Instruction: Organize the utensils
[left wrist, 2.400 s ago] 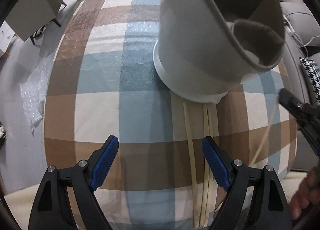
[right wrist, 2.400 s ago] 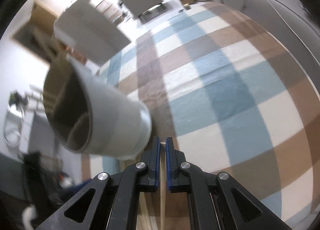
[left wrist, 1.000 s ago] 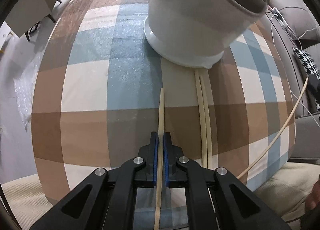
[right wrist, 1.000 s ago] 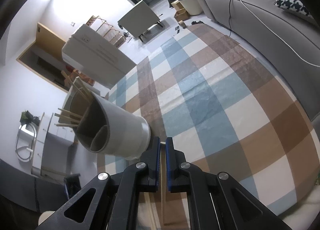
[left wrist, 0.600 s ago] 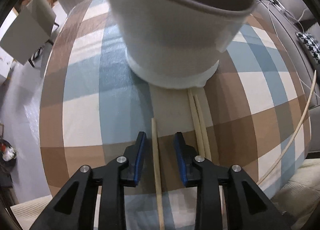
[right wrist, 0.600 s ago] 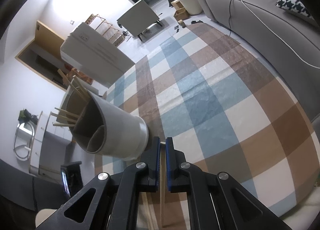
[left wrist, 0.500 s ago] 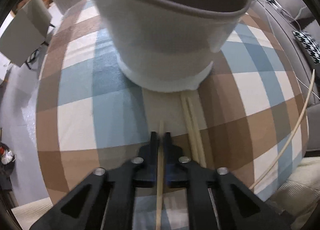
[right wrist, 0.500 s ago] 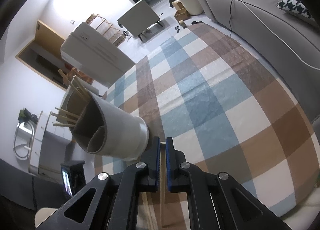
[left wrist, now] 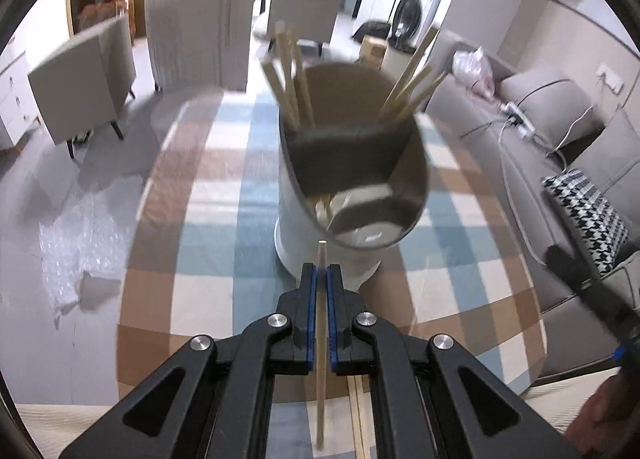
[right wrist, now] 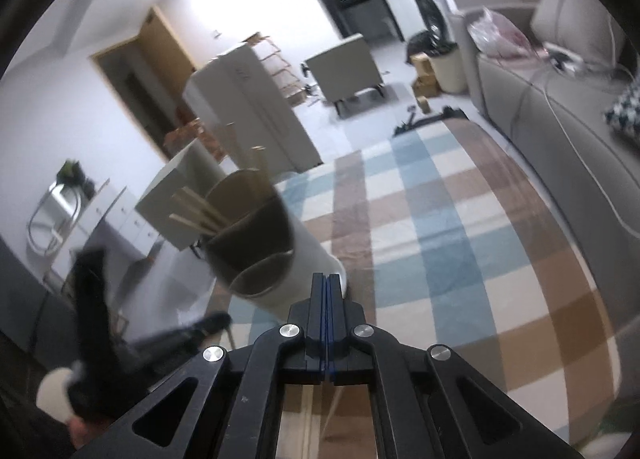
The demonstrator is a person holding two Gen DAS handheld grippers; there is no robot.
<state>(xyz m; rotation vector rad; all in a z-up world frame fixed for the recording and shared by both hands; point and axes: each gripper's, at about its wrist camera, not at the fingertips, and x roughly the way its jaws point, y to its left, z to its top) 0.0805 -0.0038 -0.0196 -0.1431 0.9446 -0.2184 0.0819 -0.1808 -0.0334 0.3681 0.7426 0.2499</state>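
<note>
I've got one chopstick (left wrist: 321, 323) pinched btwn the blue pads of my left gripper (left wrist: 321, 279), lifted off the cloth, tip just short of the holder's near rim. White utensil holder (left wrist: 352, 195) stands mid-table on the plaid tablecloth (left wrist: 200, 243), w/ chopsticks (left wrist: 294, 83) leaning in its far compartment. More loose ones (left wrist: 360, 415) lie on the cloth near the front edge. Right gripper (right wrist: 327, 285) is pressed together; can't tell if anything's in it.

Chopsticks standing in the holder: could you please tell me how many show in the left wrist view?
6: three chopsticks lean left in the rear of the holder, and three more lean right. Blur and the holder's wall may hide others.
</note>
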